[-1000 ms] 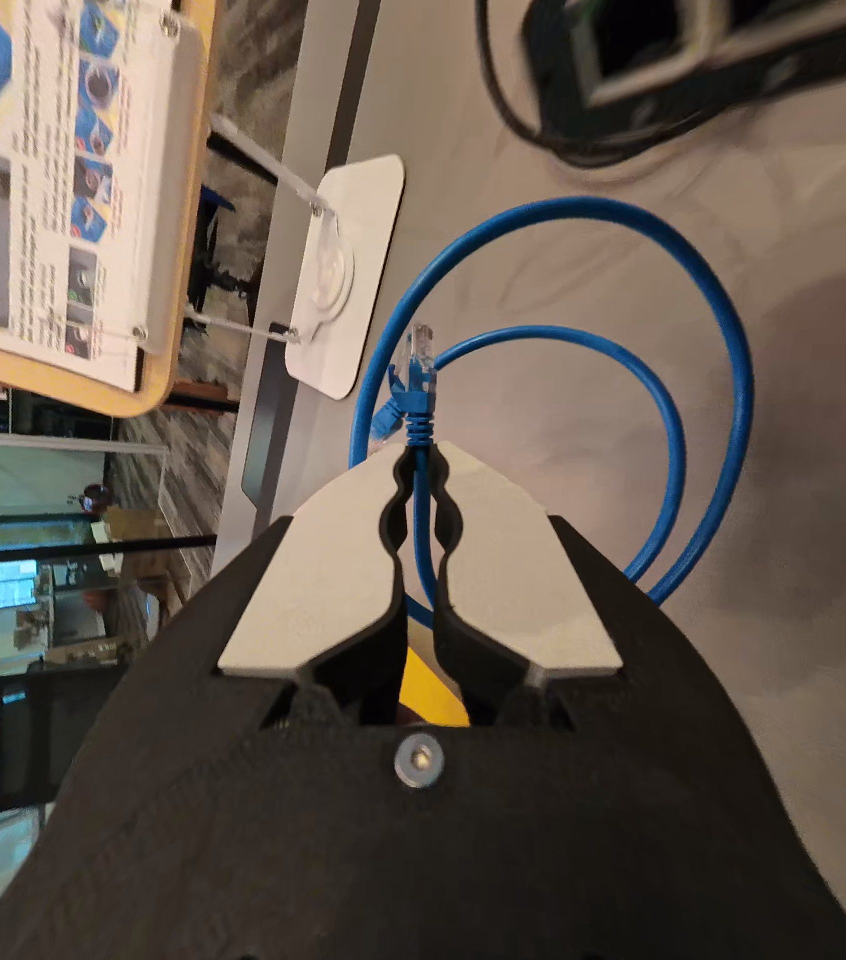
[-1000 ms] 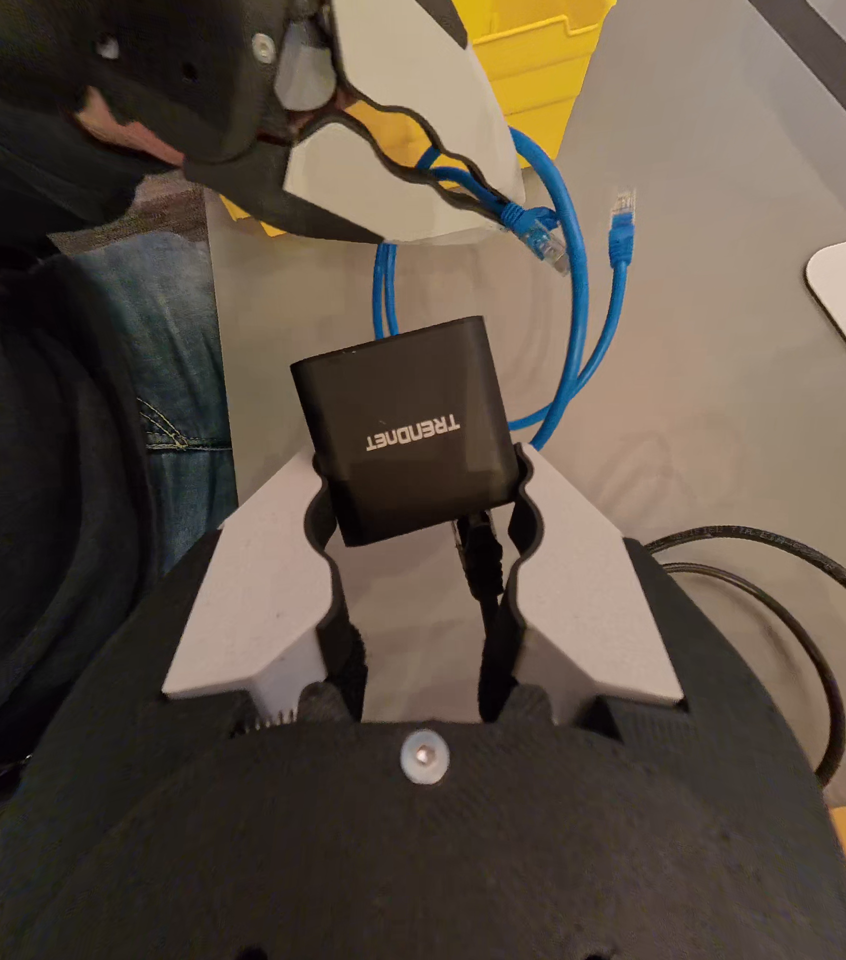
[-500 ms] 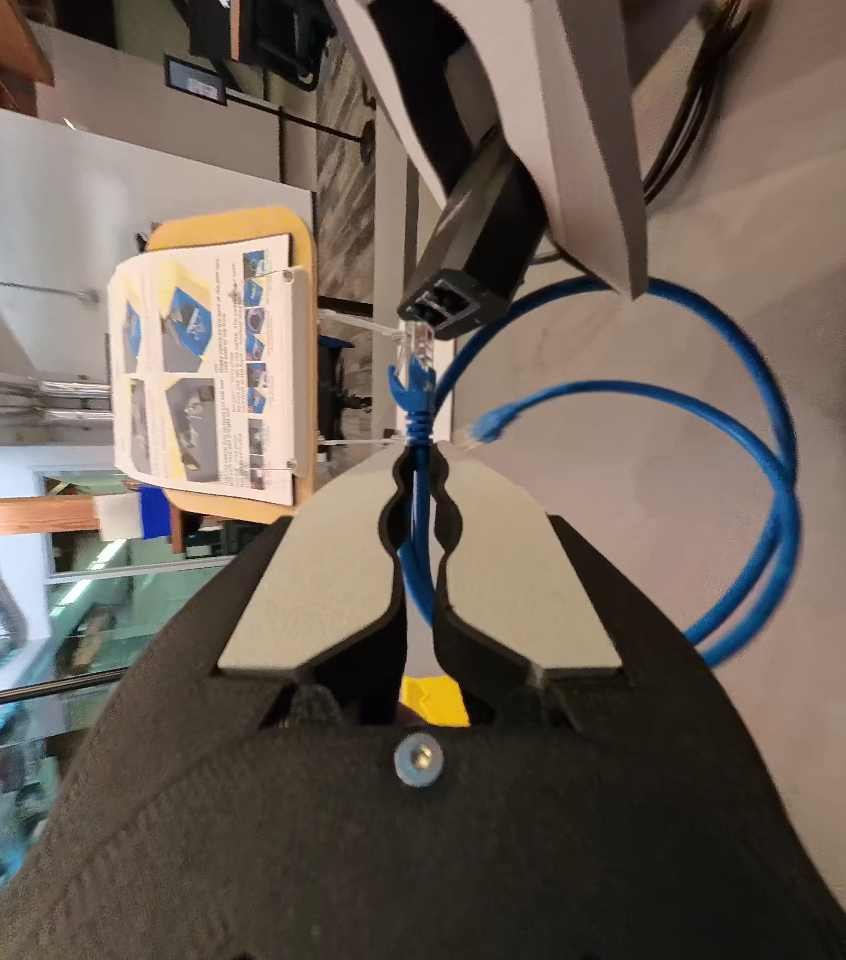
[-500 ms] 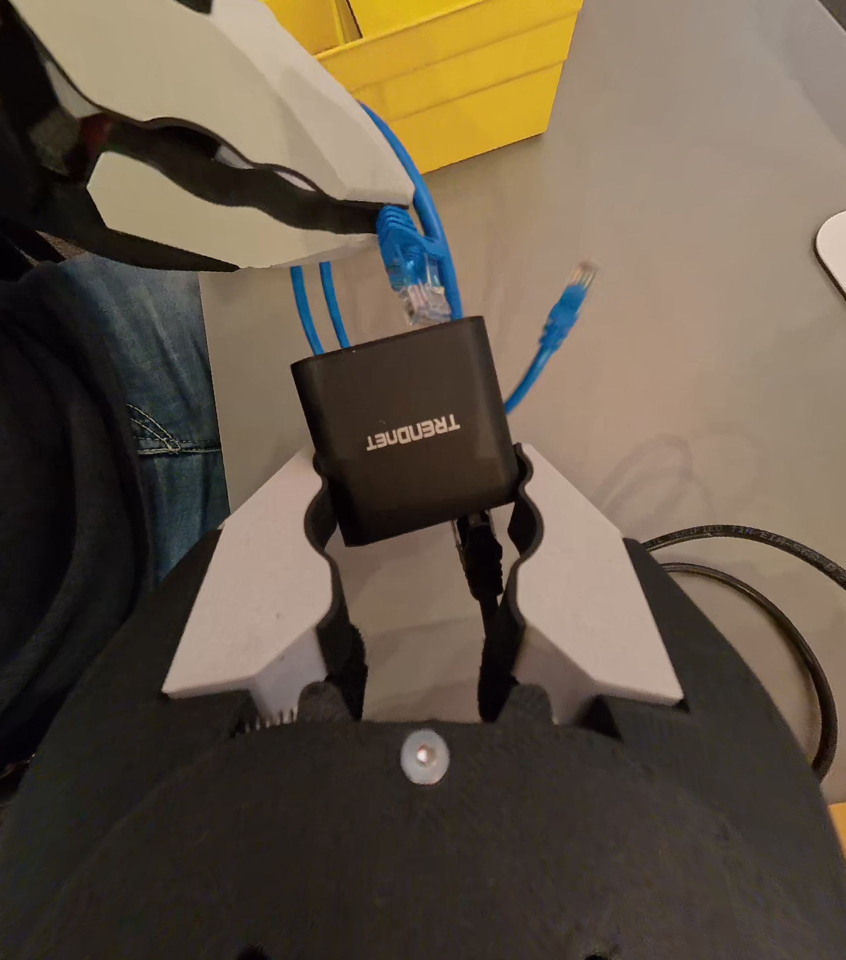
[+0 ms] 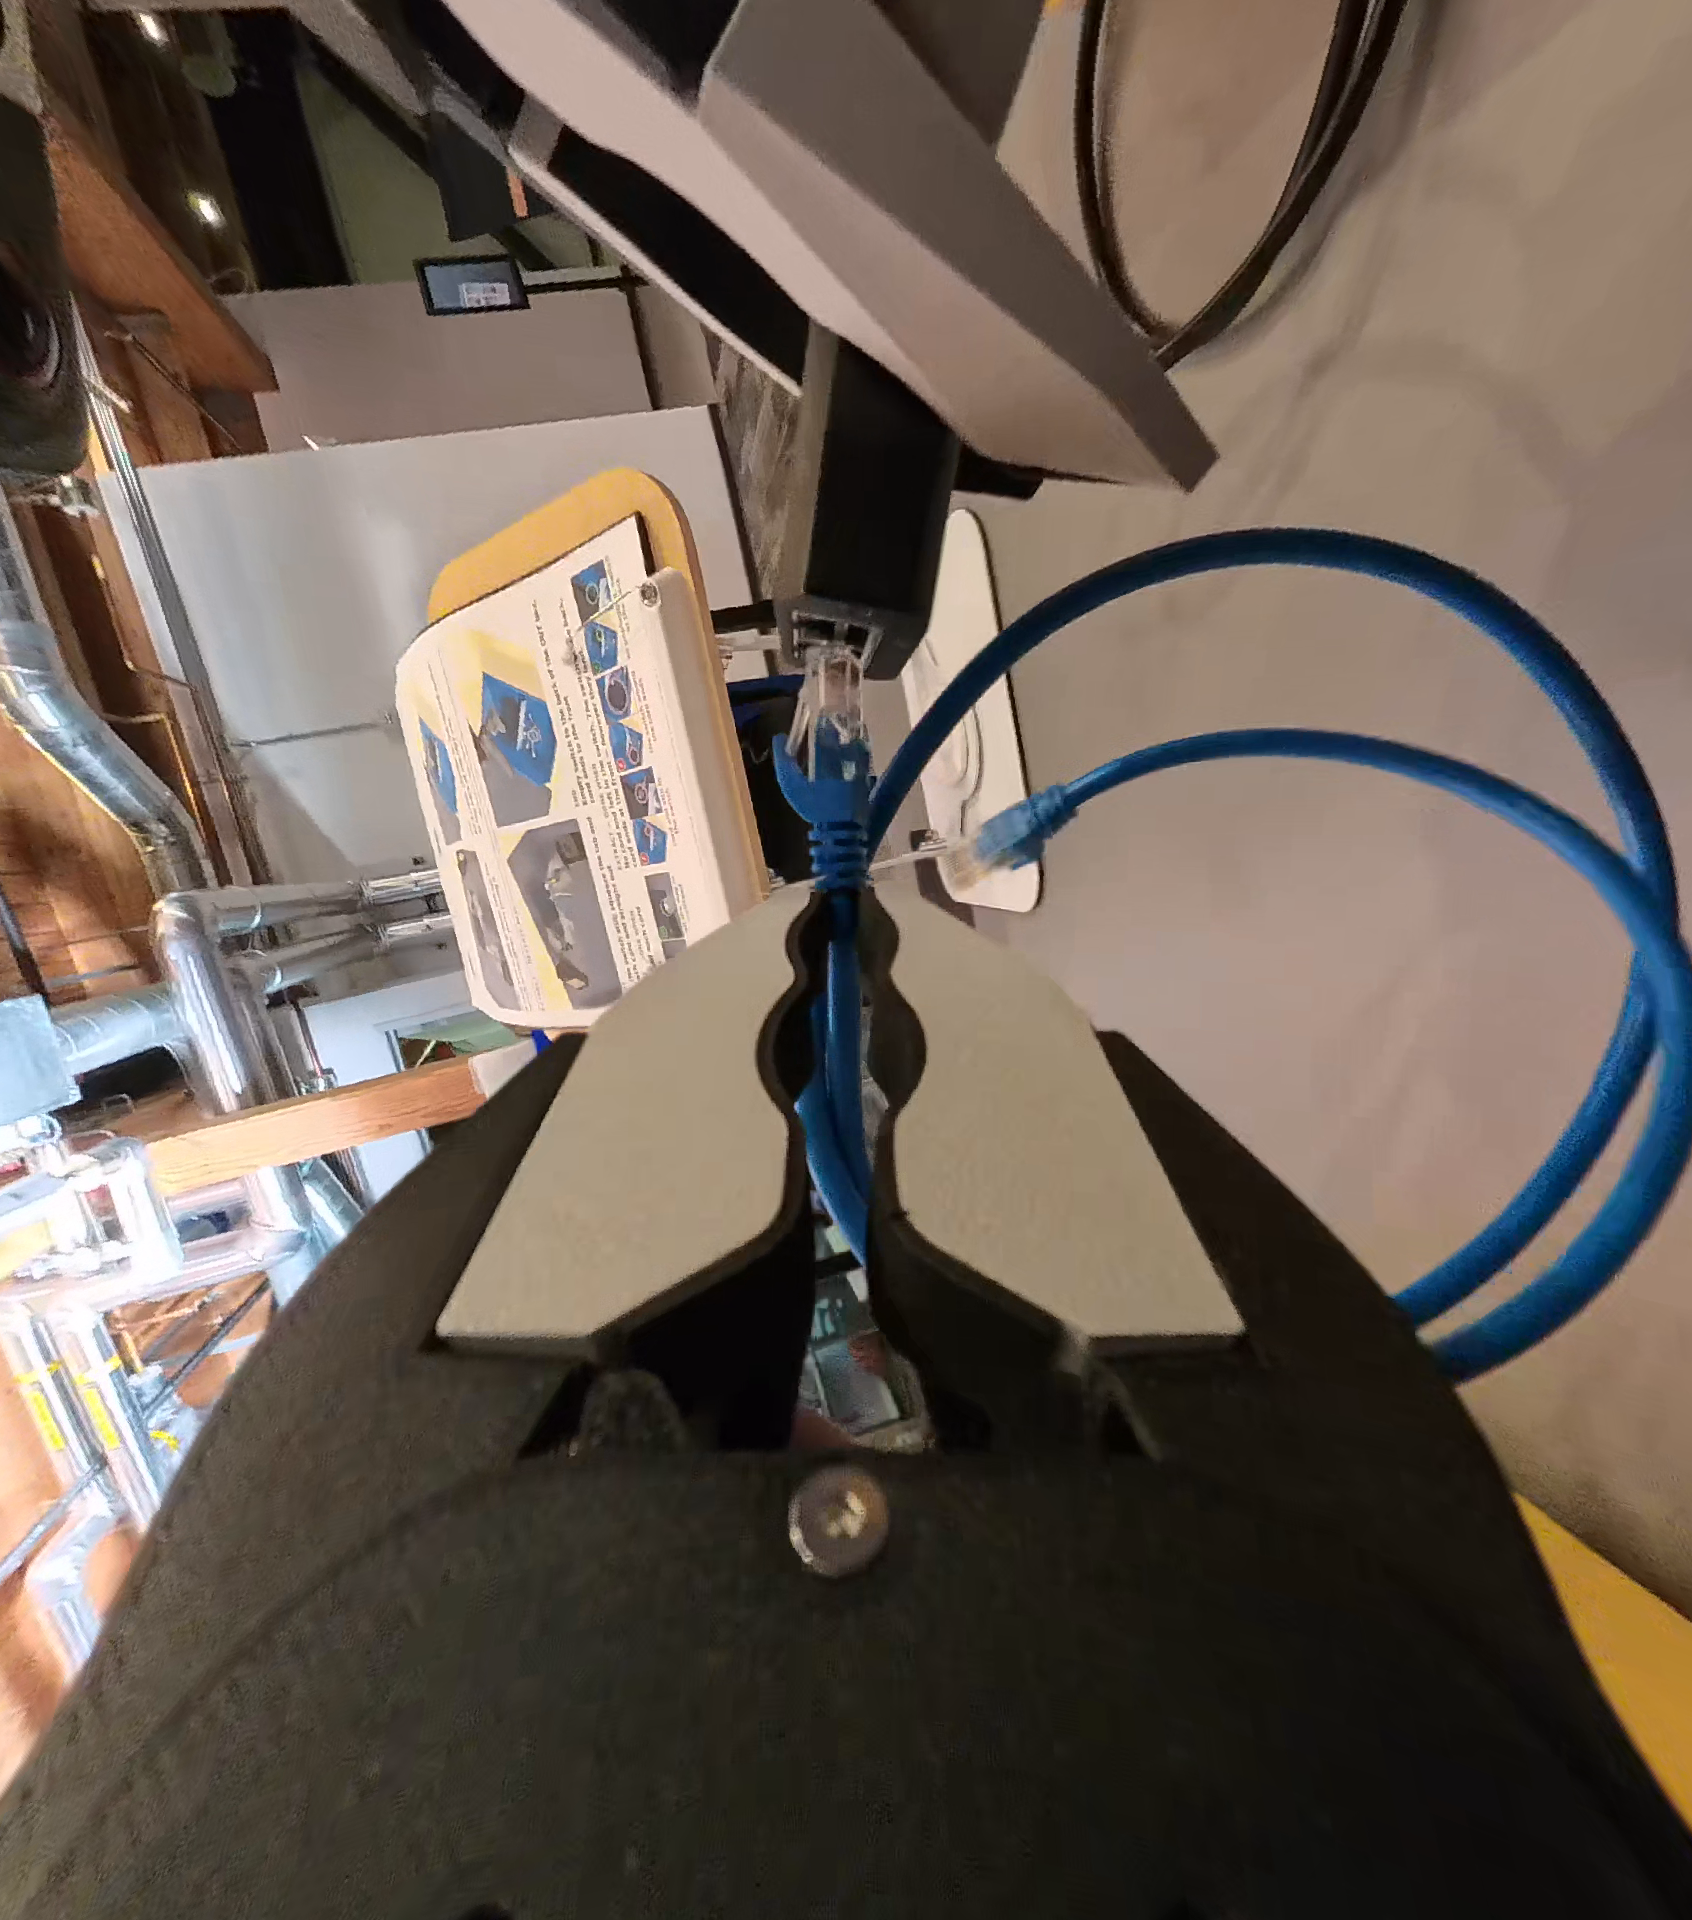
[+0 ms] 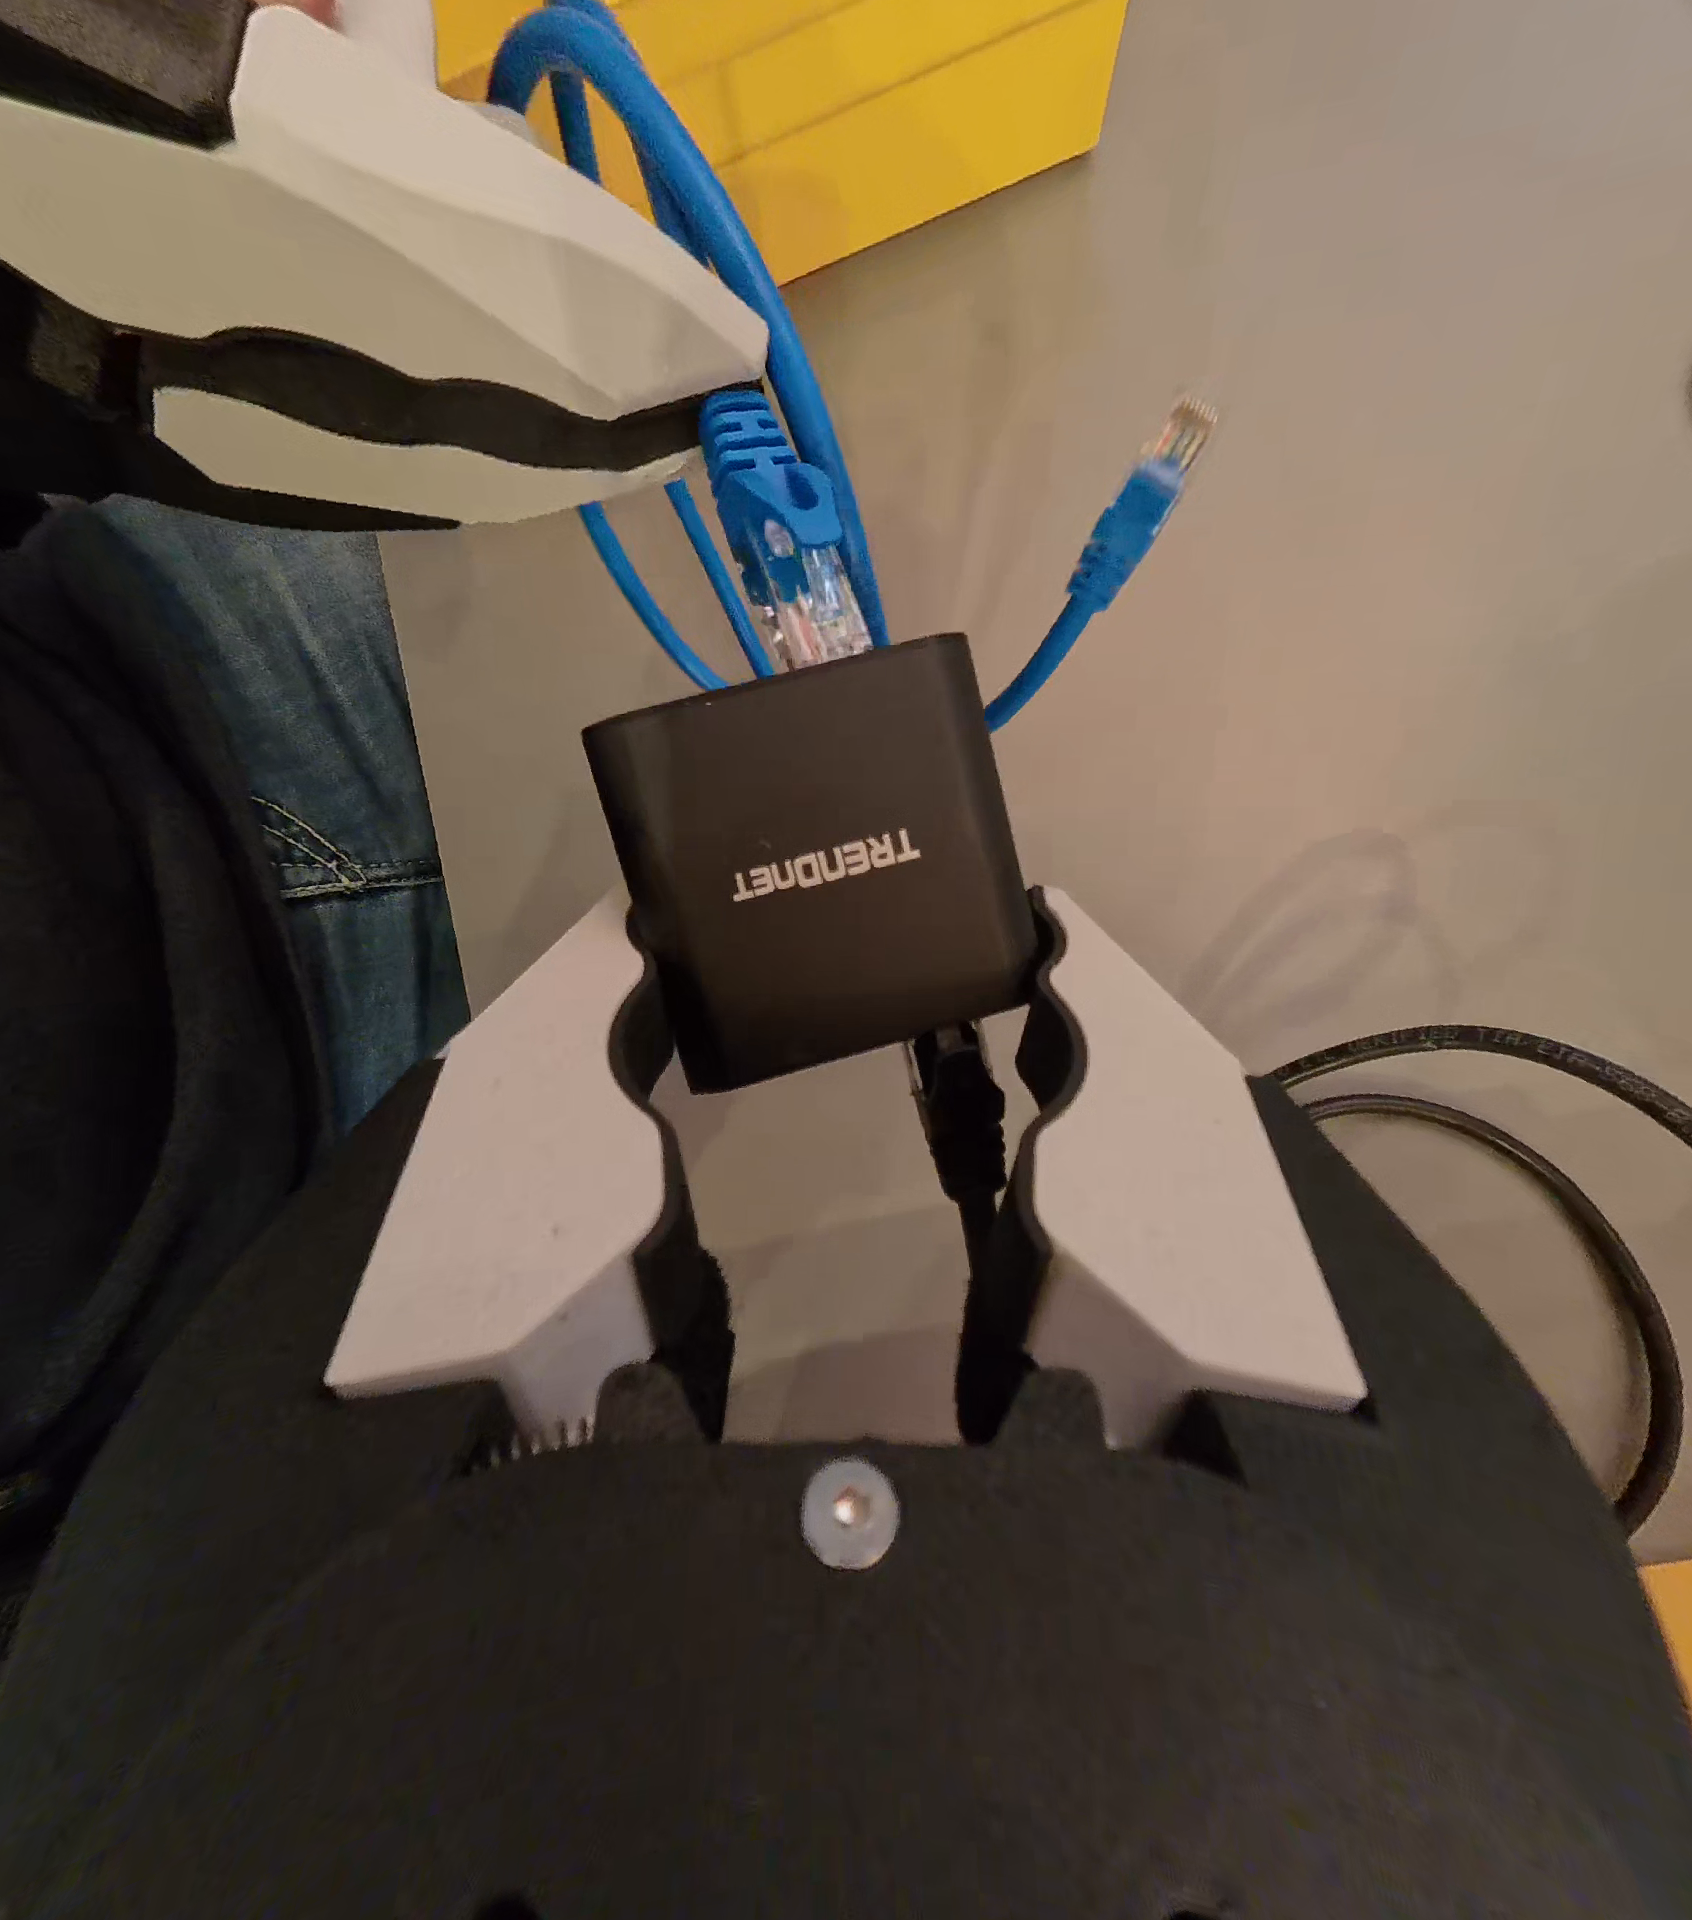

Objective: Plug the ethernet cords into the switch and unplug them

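Here the left gripper (image 5: 844,902) has its jaws clamped on the blue ethernet cord (image 5: 1642,935), its clear plug (image 5: 826,698) meeting the black switch (image 6: 806,862), which the right gripper (image 6: 837,925) pinches above the table (image 6: 1393,675).

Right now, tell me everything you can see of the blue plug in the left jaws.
The plug is a clear plastic connector with a blue ribbed boot behind it, on a blue cord. The left gripper is shut on the cord just behind the boot, so the plug sticks out past the jaws. Its tip sits at the port mouth of the black switch, not fully seated. The cord loops round over the grey table to a second, free plug.
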Available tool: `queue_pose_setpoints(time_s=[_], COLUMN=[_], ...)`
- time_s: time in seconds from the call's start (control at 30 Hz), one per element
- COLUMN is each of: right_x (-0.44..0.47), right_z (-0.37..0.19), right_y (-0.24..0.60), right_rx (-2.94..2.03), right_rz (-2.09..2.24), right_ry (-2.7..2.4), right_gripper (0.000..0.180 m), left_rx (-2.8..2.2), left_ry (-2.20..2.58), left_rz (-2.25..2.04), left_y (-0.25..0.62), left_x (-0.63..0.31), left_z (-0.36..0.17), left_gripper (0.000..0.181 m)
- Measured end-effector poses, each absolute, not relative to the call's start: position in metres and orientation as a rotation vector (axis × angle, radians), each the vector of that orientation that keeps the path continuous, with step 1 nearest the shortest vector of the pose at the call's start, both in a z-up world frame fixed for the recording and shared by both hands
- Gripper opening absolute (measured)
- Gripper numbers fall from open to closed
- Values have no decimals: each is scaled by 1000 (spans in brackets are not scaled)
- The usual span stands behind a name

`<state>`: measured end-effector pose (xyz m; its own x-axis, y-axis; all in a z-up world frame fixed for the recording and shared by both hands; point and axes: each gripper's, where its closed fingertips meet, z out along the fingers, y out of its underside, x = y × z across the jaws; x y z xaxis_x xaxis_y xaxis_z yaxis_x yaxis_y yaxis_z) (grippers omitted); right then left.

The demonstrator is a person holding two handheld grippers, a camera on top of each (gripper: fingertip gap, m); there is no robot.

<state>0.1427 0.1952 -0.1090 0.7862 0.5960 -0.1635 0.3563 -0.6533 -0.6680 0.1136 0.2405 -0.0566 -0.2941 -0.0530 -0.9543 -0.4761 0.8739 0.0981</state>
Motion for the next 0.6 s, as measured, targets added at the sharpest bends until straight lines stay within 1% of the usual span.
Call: queue_pose_setpoints(time_s=[0.5,0.6], right_x=[148,148], right_z=[-111,-113], right_y=[197,195], right_rx=[-2420,-2444], right_rz=[446,494], right_ry=[-736,-742], right_gripper=[66,66], left_rx=[-319,-275], left_ry=[1796,1785], left_rz=[496,516], left_y=[244,246], left_x=[120,121], left_z=[-53,-57], left_gripper=[5,5])
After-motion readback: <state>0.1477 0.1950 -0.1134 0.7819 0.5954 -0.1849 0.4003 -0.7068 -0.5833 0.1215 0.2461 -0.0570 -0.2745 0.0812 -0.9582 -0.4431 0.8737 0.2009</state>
